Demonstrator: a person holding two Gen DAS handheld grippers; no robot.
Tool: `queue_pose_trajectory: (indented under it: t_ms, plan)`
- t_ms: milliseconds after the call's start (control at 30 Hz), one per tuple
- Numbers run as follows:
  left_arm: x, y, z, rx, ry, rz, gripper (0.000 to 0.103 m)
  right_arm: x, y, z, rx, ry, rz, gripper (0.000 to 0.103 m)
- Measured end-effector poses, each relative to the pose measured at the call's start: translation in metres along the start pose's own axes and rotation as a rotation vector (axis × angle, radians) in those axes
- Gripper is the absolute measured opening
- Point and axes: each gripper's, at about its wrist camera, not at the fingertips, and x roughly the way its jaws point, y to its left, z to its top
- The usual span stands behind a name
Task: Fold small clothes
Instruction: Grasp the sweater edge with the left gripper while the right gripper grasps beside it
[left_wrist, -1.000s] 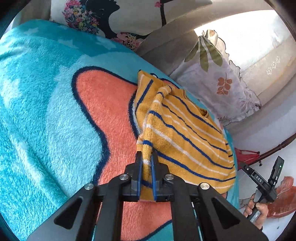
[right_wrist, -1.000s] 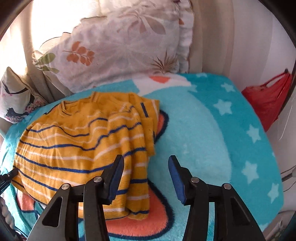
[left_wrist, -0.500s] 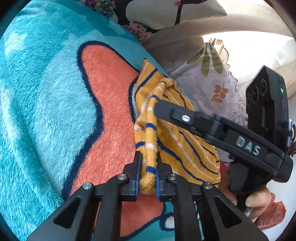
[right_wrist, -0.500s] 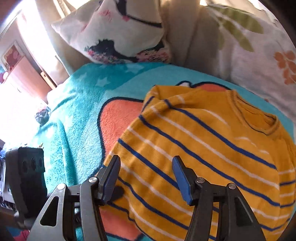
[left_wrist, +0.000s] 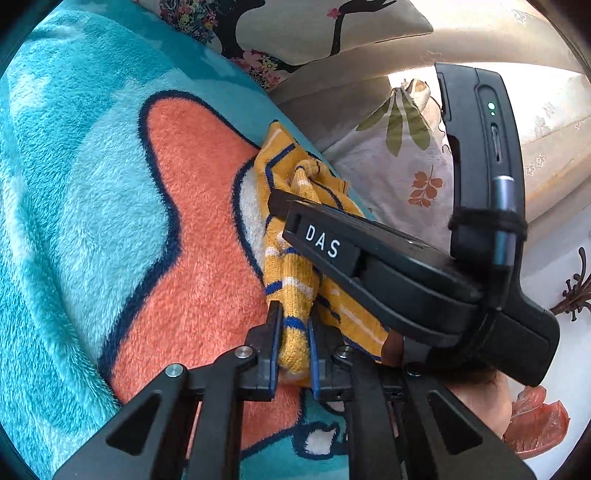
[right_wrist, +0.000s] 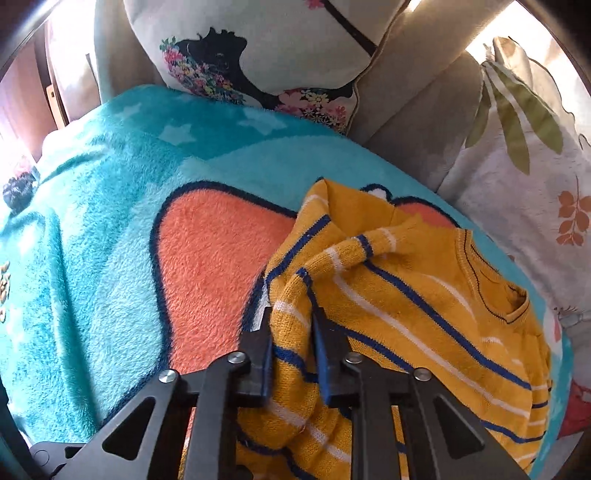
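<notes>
The right claw (right_wrist: 292, 345) enters from 6 o'clock, its two fingers (right_wrist: 258, 354) pinched on a raised fold of the yellow striped sweater (right_wrist: 413, 295). The sweater lies toward 4 o'clock on a teal and orange fleece blanket (right_wrist: 110, 240). A floral silhouette cushion (right_wrist: 266, 48) stands at 12 o'clock; a leaf-print cushion (right_wrist: 524, 155) at 2 o'clock.

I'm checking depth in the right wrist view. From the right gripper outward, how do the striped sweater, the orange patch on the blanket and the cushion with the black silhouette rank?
1. Striped sweater: pinched in the right gripper.
2. Orange patch: on the blanket, just left of the fingers.
3. Silhouette cushion: top, against the sofa back.
</notes>
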Motion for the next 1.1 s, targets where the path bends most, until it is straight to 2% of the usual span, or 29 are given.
queue_pose_trajectory:
  t_ms: [267,500,900,1100]
  plan:
    - [-0.001,-0.032,-0.007,0.073,-0.008,0.009,0.012,-0.034,-0.024,-0.004,0.080,-0.096,0.098,0.013]
    - [0.012,-0.070,-0.015,0.149,0.011,0.016,0.012,-0.064,-0.065,-0.020,0.175,-0.165,0.162,0.012]
    - [0.044,-0.118,-0.045,0.272,0.041,0.036,0.012,-0.084,-0.125,-0.056,0.313,-0.236,0.268,0.011]
    - [0.061,-0.142,-0.052,0.318,0.073,0.031,0.011,-0.092,-0.154,-0.073,0.374,-0.266,0.290,0.011]
